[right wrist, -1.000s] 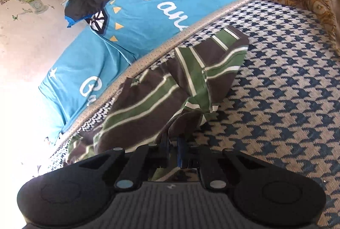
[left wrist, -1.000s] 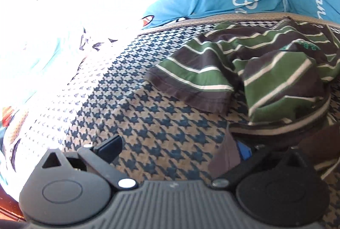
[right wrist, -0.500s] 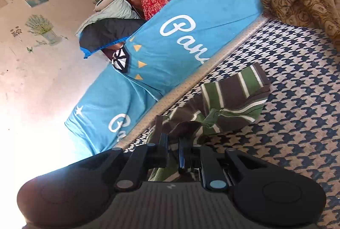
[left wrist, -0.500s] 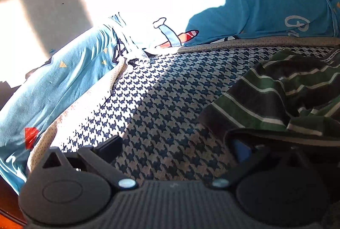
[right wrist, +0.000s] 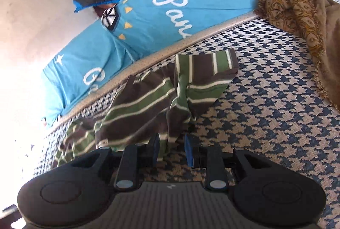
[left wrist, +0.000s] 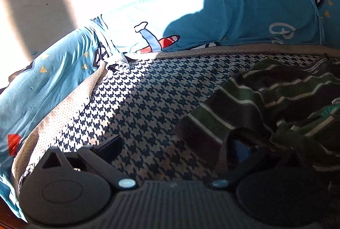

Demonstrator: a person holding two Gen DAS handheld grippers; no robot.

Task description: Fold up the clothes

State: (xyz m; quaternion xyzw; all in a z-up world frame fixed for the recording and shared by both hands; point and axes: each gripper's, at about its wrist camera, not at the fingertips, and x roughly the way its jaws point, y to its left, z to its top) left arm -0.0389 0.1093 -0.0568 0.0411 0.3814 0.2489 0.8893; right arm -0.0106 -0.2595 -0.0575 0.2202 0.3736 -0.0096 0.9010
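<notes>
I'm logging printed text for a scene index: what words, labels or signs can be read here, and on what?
"Pan", white script cut off by the mat, on the blue bedsheet.
Partial script further along the sheet: unreadable.
Small tag on the striped shirt: too blurred to read.

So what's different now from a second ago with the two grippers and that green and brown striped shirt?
The right gripper has opened: a second ago its blue pads were pinched on the green and brown striped shirt, now they stand apart with the cloth between them. The shirt's folded sleeve has settled on the blue and beige houndstooth bed cover. The left gripper has stayed open, the shirt's edge draped over its right finger.
</notes>
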